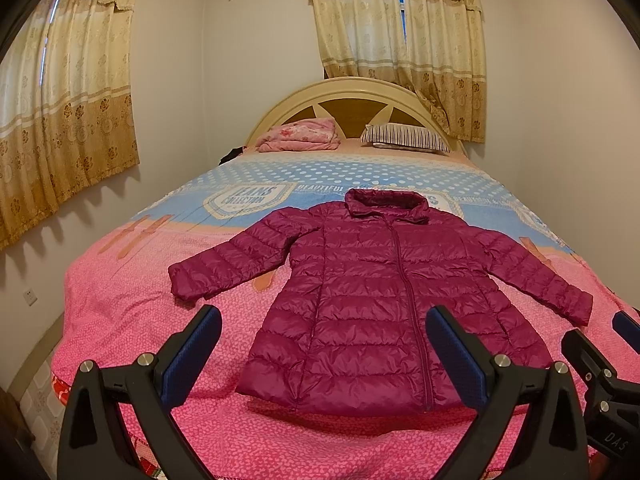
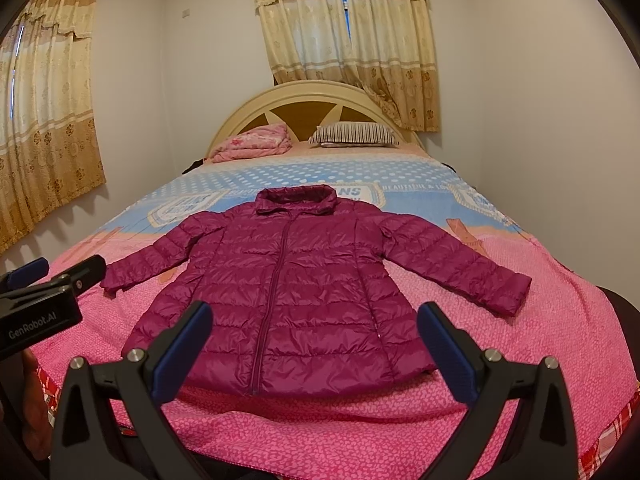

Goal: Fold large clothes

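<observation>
I held my left hand-held gripper [image 1: 322, 354] and right hand-held gripper [image 2: 314, 350] spread wide, empty; ahead of both, the magenta quilted puffer jacket [image 2: 296, 288] lay flat, zipped, sleeves outspread, on the pink-patterned bed [image 2: 400, 432].

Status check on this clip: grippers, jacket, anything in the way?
Left gripper open, empty; right gripper open, empty. Magenta puffer jacket flat on bed, zipped, sleeves spread, unfolded. Nothing on it.
</observation>
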